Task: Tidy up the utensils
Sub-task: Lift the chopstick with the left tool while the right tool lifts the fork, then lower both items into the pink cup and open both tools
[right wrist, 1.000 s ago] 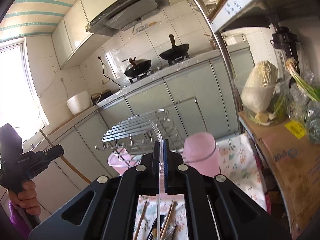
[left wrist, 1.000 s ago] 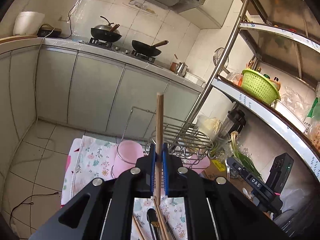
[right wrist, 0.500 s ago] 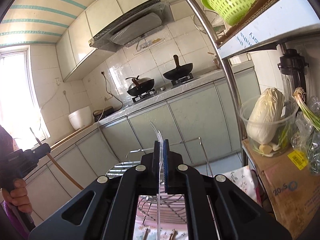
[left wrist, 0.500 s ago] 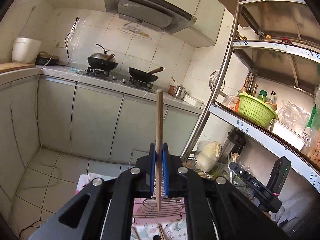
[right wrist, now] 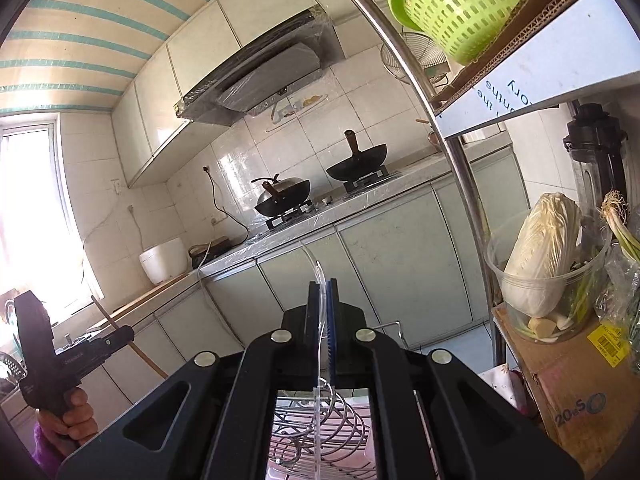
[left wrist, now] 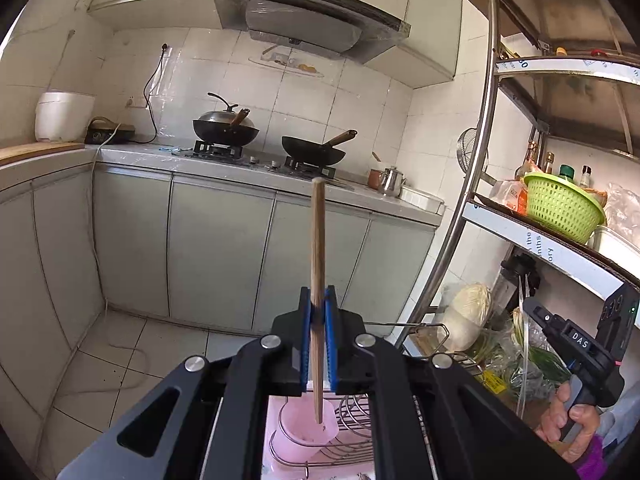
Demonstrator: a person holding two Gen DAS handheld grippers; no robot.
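Left gripper is clamped on a wooden chopstick, held upright, its lower tip over the pink cup on the wire rack. Only the right wrist view shows the right gripper pinching a clear plastic utensil, also upright, with the rack below. Left view alone shows the pink cup; the right view alone shows the cabbage tub at right.
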